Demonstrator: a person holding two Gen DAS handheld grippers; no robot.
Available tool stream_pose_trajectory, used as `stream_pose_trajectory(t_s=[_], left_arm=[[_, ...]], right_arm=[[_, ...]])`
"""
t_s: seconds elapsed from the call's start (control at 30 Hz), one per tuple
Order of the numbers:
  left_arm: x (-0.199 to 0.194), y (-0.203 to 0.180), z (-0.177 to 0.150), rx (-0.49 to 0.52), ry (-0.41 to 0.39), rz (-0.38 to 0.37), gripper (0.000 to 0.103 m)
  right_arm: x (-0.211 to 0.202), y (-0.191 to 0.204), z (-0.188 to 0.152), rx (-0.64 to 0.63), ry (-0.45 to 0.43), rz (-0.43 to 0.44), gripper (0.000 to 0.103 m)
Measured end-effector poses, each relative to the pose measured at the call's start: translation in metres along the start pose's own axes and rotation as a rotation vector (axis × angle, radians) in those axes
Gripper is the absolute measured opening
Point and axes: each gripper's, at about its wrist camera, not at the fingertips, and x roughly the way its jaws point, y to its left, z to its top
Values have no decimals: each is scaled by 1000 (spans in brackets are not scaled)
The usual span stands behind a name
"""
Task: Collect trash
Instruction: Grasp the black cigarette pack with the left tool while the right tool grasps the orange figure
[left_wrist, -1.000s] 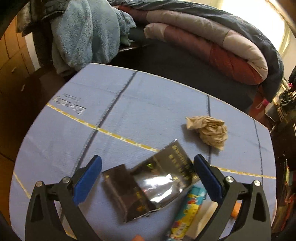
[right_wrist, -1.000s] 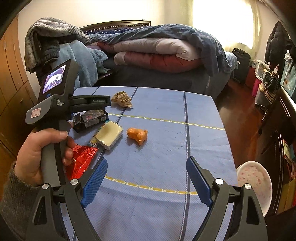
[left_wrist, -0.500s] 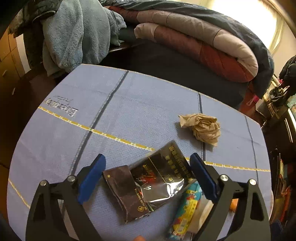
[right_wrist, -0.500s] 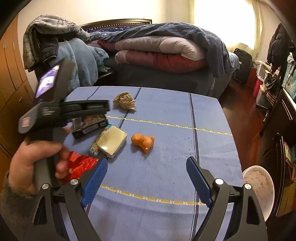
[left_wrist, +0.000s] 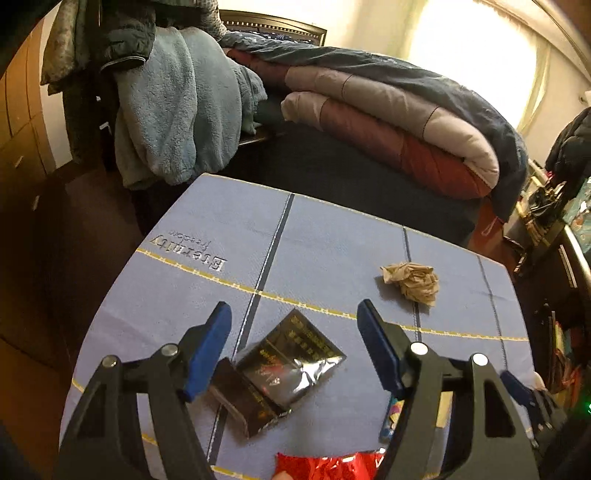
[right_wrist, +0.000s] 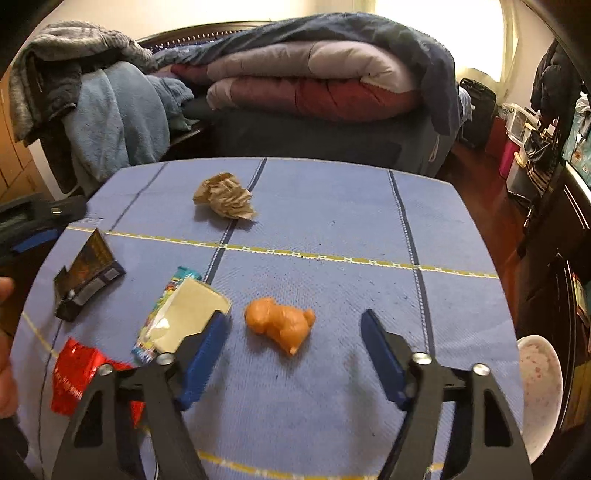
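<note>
On the blue tablecloth (left_wrist: 325, 251) lie a black cigarette pack (left_wrist: 280, 373) with loose cellophane, a crumpled brown paper ball (left_wrist: 412, 282), a red wrapper (left_wrist: 328, 467) and a colourful packet (right_wrist: 177, 317). My left gripper (left_wrist: 293, 319) hovers above the black pack, its jaws closing with nothing pressed between them. In the right wrist view the orange squashed lump (right_wrist: 282, 325) lies just ahead of my right gripper (right_wrist: 295, 326), whose jaws are also closing without touching it. The paper ball (right_wrist: 225, 197), black pack (right_wrist: 86, 273) and red wrapper (right_wrist: 79, 376) show there too.
A white speckled bowl (right_wrist: 539, 384) sits off the table's right edge. Behind the table stands a bed with folded quilts (right_wrist: 314, 85) and a blue fleece (left_wrist: 173, 107). Wooden drawers (left_wrist: 18, 147) are at left, cluttered shelves at right. A hand (right_wrist: 5, 332) shows at left.
Both grippers' jaws have narrowed. The left gripper pulled back and up from the black pack, bringing the red wrapper into view. The right gripper moved forward and down toward the orange lump.
</note>
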Motion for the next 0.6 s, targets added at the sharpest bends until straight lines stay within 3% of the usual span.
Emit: stream_pose_trajectory(t_s=[0.07, 0.13, 0.17, 0.23, 0.43, 0.6], left_arm=[[0, 7, -2, -8, 13, -42, 73], [6, 14, -6, -18, 57, -88, 84], [9, 16, -8, -14, 71, -98, 86], [16, 17, -12, 16, 94, -96, 87], [28, 11, -20, 142, 138, -124, 94], [44, 2, -29, 257, 152, -52, 93]], right_arm=[[6, 1, 1, 3, 19, 1, 63], [11, 2, 1, 2, 29, 7, 59], [13, 2, 0, 2, 35, 7, 49], [14, 4, 0, -10, 35, -6, 42], [7, 1, -3, -1, 30, 3, 42], [-16, -10, -7, 32, 4, 24, 42]])
